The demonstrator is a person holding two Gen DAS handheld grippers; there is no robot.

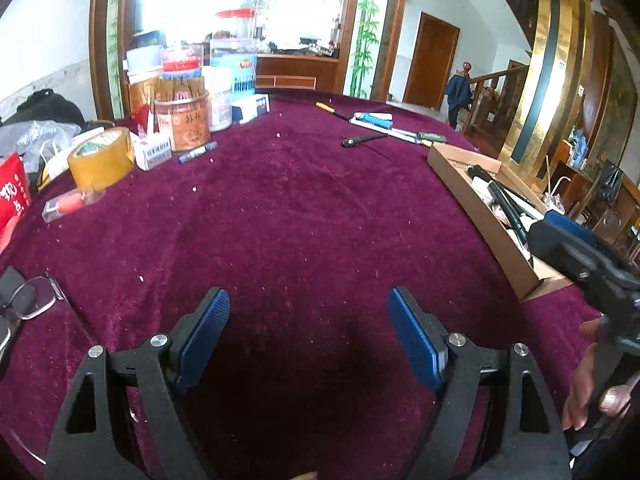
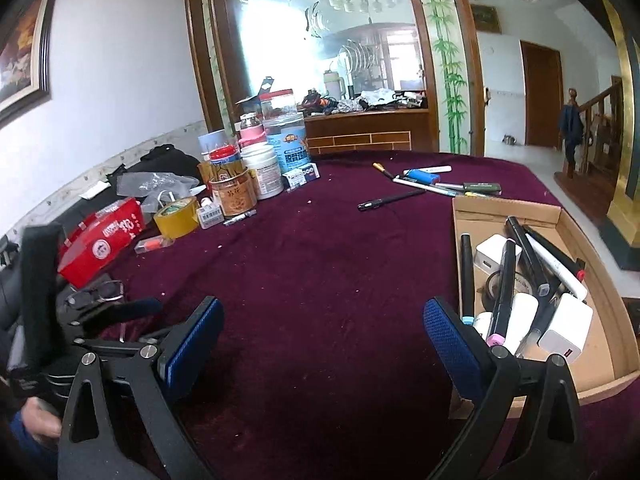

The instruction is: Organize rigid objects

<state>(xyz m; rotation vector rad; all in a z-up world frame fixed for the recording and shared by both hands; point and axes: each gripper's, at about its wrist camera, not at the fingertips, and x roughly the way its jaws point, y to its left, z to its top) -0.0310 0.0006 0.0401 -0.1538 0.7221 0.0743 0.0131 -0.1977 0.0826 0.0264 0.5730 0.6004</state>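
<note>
Both hand-held grippers, left (image 1: 309,336) and right (image 2: 324,340), gape wide, empty; cardboard box (image 2: 600,276) just beside the right.

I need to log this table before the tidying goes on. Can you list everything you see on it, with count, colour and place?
cardboard tray: one, brown, right edge of the table
markers and white adapters: several, black and white, inside the tray
loose pens: about six, black, white, blue, green, far side beyond the tray
tape roll: one, yellow-brown, left
jars and tins: a cluster, count unclear, mixed colours, far left
red packet: one, red, left edge
glasses: one pair, dark frame, near left
tablecloth: one, maroon, covering the table
left claw: open, blue pads, empty
right claw: open, blue pads, empty
</note>
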